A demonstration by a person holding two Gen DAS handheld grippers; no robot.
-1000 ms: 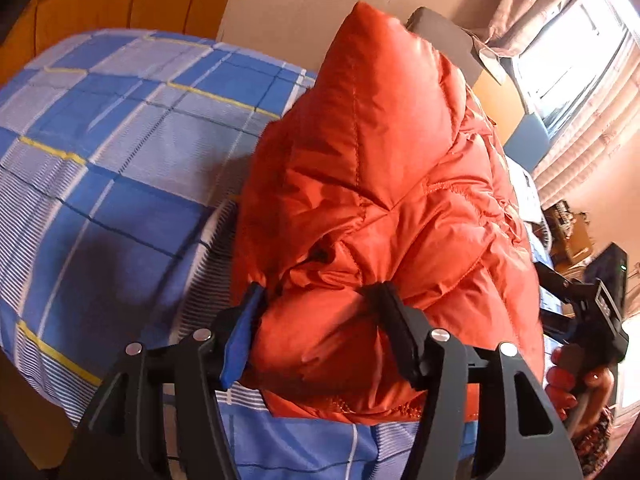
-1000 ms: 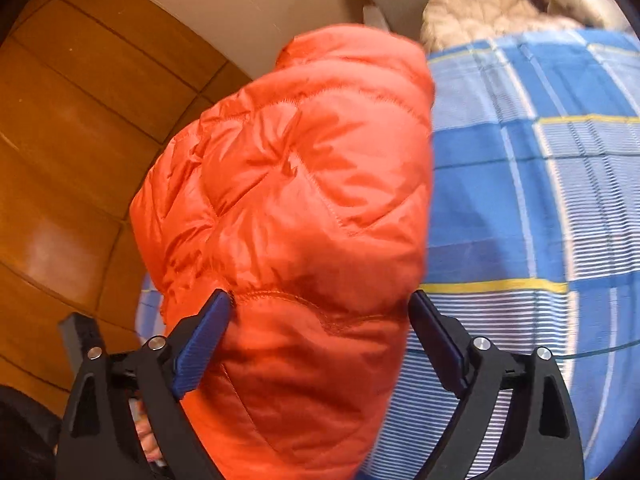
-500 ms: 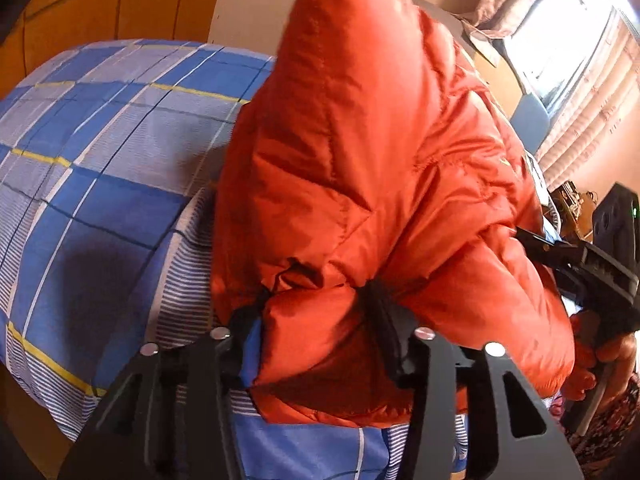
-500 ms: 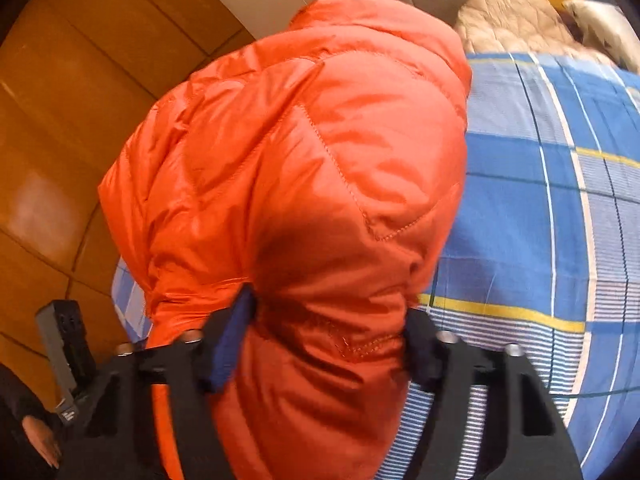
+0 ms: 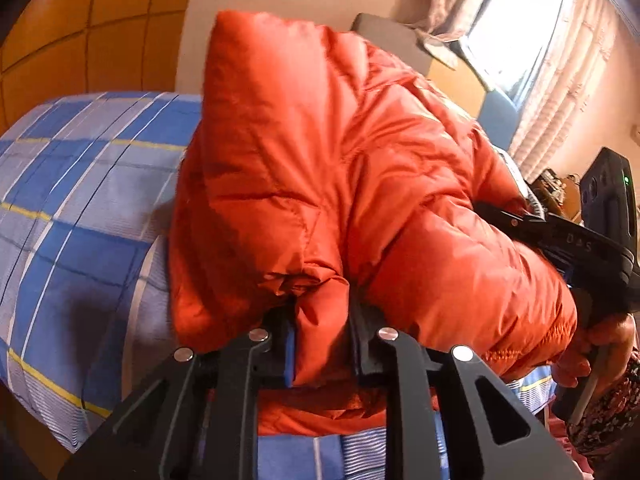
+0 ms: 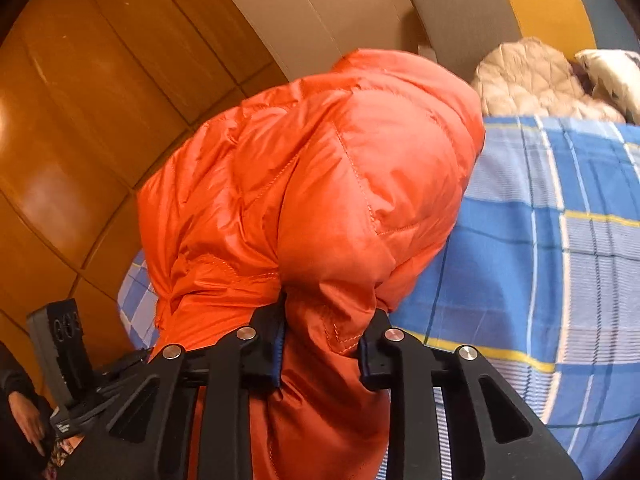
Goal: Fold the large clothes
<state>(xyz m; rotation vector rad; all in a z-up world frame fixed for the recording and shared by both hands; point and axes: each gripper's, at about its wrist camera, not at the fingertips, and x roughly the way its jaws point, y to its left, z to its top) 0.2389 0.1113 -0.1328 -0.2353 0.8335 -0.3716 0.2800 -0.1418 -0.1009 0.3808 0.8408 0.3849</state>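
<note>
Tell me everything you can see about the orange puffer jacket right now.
The orange puffer jacket is glossy, quilted and stitched, like thin nylon over padding. It is bunched into a tall mound over the blue plaid bedspread, its lower edge hanging in front of it. The left gripper and right gripper each pinch a fold of its near edge, jaws closing on the fabric.

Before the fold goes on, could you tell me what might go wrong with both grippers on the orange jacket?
1. The left gripper and right gripper are closing on small bunches of the slick, puffy orange jacket; the fabric could slip out.
2. Its bulk hides the checked bedsheet beyond, so the fold may land crooked.
</note>
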